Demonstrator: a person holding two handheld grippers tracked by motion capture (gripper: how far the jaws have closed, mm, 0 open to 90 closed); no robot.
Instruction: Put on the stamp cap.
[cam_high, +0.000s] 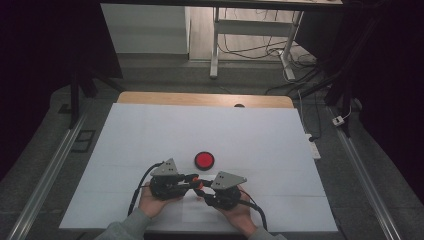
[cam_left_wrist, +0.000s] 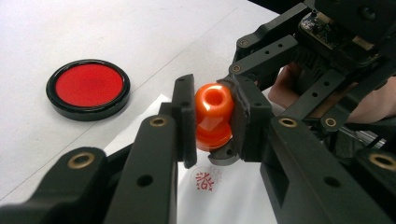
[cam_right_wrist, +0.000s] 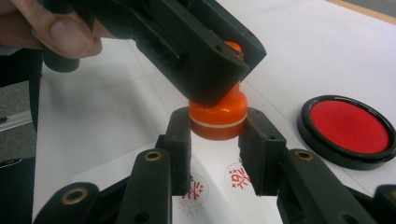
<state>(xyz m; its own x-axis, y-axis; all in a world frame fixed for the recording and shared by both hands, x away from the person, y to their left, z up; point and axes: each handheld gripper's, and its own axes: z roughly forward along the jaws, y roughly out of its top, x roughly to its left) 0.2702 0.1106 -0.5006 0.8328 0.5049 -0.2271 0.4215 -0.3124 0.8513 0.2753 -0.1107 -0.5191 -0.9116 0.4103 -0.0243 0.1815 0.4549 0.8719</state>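
Nearest, at the bottom of the high view, two hands on a white-covered table (cam_high: 125, 150), one handheld gripper in each, tips meeting over a sheet of paper (cam_high: 200, 212). Left gripper (cam_left_wrist: 211, 122) clamped on the upper, knob-shaped part of an orange stamp (cam_left_wrist: 213, 114), pads pressed against both sides. Right gripper (cam_right_wrist: 215, 135) closed on the lower body of the same stamp (cam_right_wrist: 218, 116), where a pale band circles it. Stamp held upright just above the paper, between both pairs of jaws. Directly below, red seal prints (cam_right_wrist: 239, 178) already on the paper (cam_right_wrist: 215, 158), two visible from the right gripper view, one partly covered by a jaw. A little farther off, a round black-rimmed ink pad (cam_high: 204, 160) with a red face, lying open on the table, near the grippers but apart from them.

Best handled by keeping the stamp vertical, both grips steady, lowering straight onto a bare patch of paper clear of the earlier prints, pressing evenly, then lifting straight up to avoid smearing.

Stamp face hidden from every angle, so inking impossible to judge. Possibly a cap being separated from the body rather than a press, since the grips sit on separate halves. Characters in the prints too small to read.
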